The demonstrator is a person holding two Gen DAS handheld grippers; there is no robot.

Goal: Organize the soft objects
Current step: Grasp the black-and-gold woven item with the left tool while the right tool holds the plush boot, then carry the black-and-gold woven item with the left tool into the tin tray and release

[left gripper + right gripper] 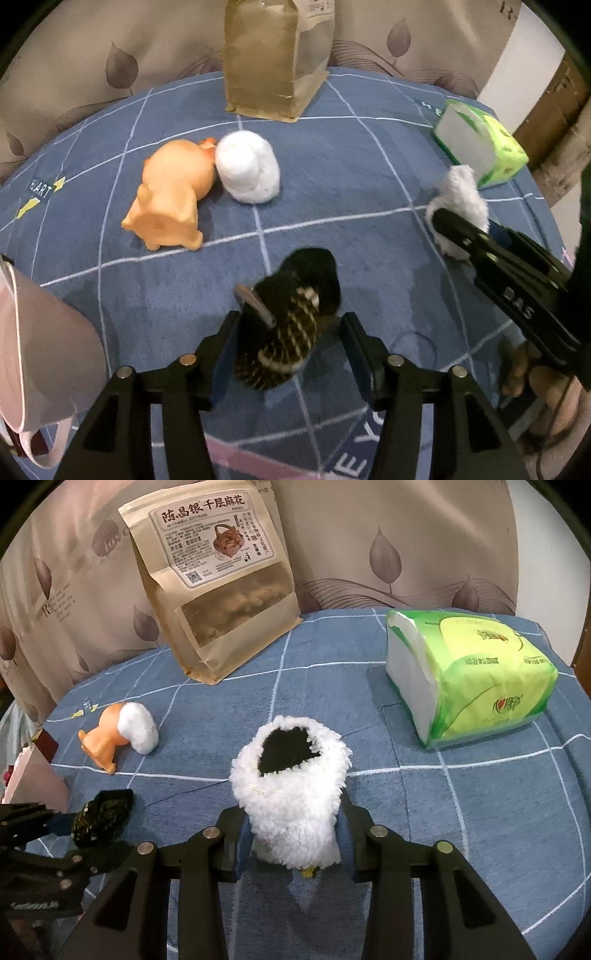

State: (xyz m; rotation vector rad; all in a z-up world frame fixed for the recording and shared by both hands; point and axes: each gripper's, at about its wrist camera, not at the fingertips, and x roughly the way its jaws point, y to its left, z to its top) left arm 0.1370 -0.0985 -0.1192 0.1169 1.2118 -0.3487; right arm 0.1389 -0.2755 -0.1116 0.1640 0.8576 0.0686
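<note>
One orange rubber toy animal (168,192), one white fluffy cotton ball (246,168), one white fuzzy sock (291,794), one dark striped furry sock (291,325), one brown paper snack bag (218,576), one green tissue pack (476,675).

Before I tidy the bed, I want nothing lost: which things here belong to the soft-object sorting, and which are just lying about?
Part of the job:
- white fluffy sock, held in the right claw
- black striped sock, between the open fingers of the left claw
- white cotton wad
- orange squeaky toy

Probably lying about:
- brown snack bag
- green tissue pack
- pink bag
</note>
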